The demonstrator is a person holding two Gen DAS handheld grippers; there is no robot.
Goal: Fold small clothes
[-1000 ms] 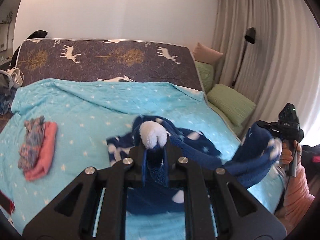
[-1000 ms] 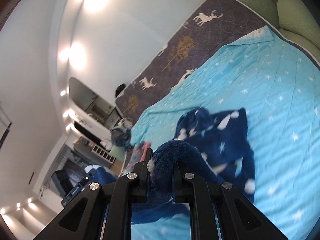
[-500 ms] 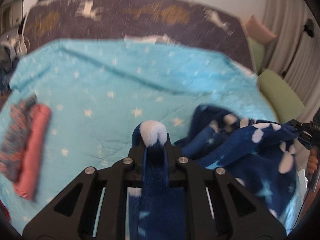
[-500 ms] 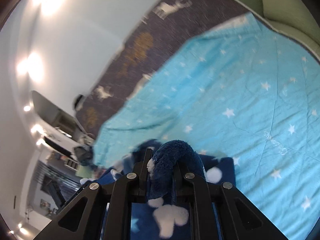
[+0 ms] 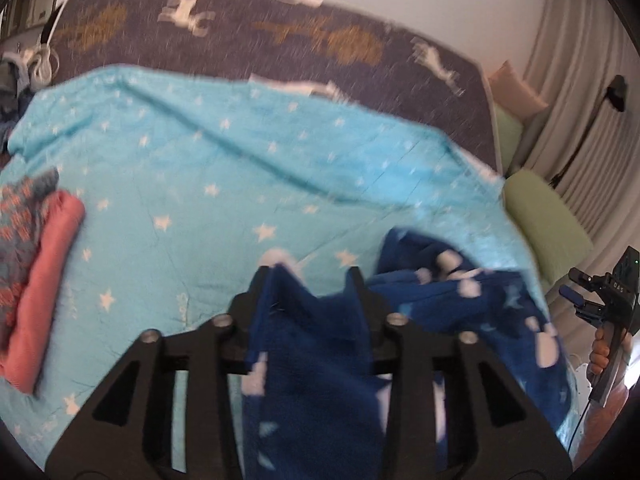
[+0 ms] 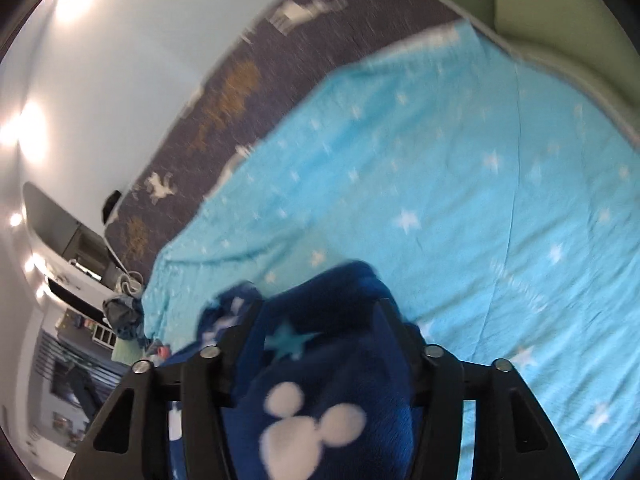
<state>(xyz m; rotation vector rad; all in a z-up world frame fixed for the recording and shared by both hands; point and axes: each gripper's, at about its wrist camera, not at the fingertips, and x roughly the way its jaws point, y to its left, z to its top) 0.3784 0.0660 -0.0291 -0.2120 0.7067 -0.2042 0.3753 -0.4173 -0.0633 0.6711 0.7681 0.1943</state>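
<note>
A dark blue fleece garment [image 5: 472, 312] with white and light-blue star and blob prints lies on the turquoise star quilt [image 5: 240, 184]. My left gripper [image 5: 310, 280] is open, with the garment's loose edge lying between its spread fingers. My right gripper [image 6: 320, 308] is open too, with fleece [image 6: 320, 380] bunched between its spread fingers. The right gripper also shows at the right edge of the left wrist view [image 5: 604, 300], beyond the garment.
A folded pink garment [image 5: 44, 280] and a patterned one [image 5: 20, 216] are stacked at the quilt's left. A dark deer-print mattress [image 5: 280, 40] stands at the back. Green cushions [image 5: 544, 216] and curtains are at the right. Shelves and clutter [image 6: 80, 320] lie beyond the bed's left end.
Both grippers have opened; one second ago each was shut on the fleece. The garment was swung forward and down onto the quilt, and both views are blurred by motion.
</note>
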